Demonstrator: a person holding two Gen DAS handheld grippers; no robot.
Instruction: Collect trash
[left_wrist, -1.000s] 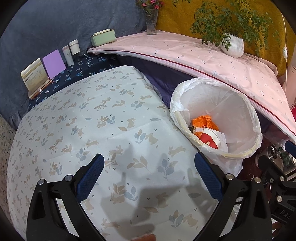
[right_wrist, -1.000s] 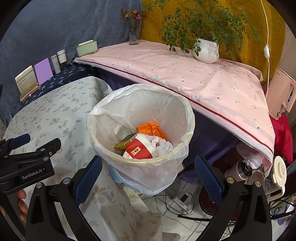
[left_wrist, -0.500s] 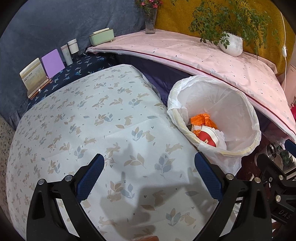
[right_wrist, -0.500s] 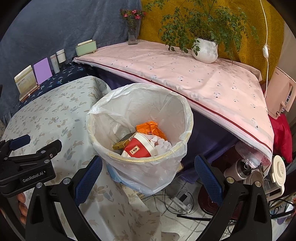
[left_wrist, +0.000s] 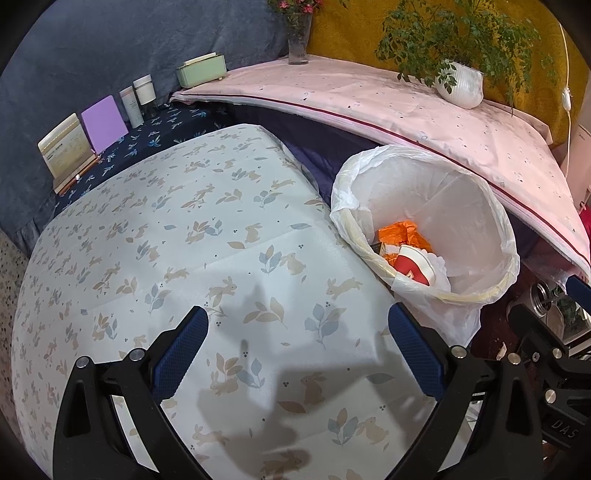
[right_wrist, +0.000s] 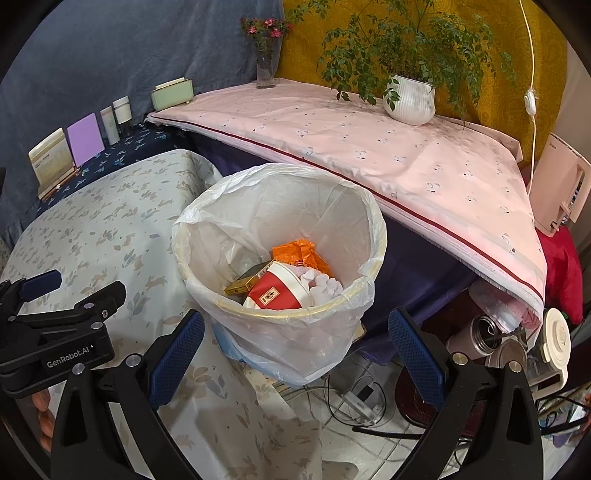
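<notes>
A trash bin lined with a white plastic bag (right_wrist: 280, 266) (left_wrist: 424, 229) stands beside the table with the rabbit-print cloth (left_wrist: 184, 240). Inside lie a red-and-white paper cup (right_wrist: 277, 291) (left_wrist: 413, 266), an orange wrapper (right_wrist: 301, 253) (left_wrist: 402, 236), a gold box (right_wrist: 245, 280) and white tissue (right_wrist: 323, 286). My left gripper (left_wrist: 295, 347) is open above the cloth, nothing between its fingers. Open and holding nothing, my right gripper (right_wrist: 295, 350) hovers in front of the bin's near side. The left gripper's body (right_wrist: 55, 328) shows at the left of the right wrist view.
A pink-clothed shelf (right_wrist: 369, 147) behind the bin carries a potted plant (right_wrist: 408, 98), a flower vase (right_wrist: 266, 70) and a green box (right_wrist: 171, 94). Cards and small bottles (left_wrist: 103, 122) line the back left. Cables, a flask and containers (right_wrist: 487, 332) clutter the floor at right.
Both grippers have drifted back slightly, so the bin sits a little farther away in each view. Both stay open.
</notes>
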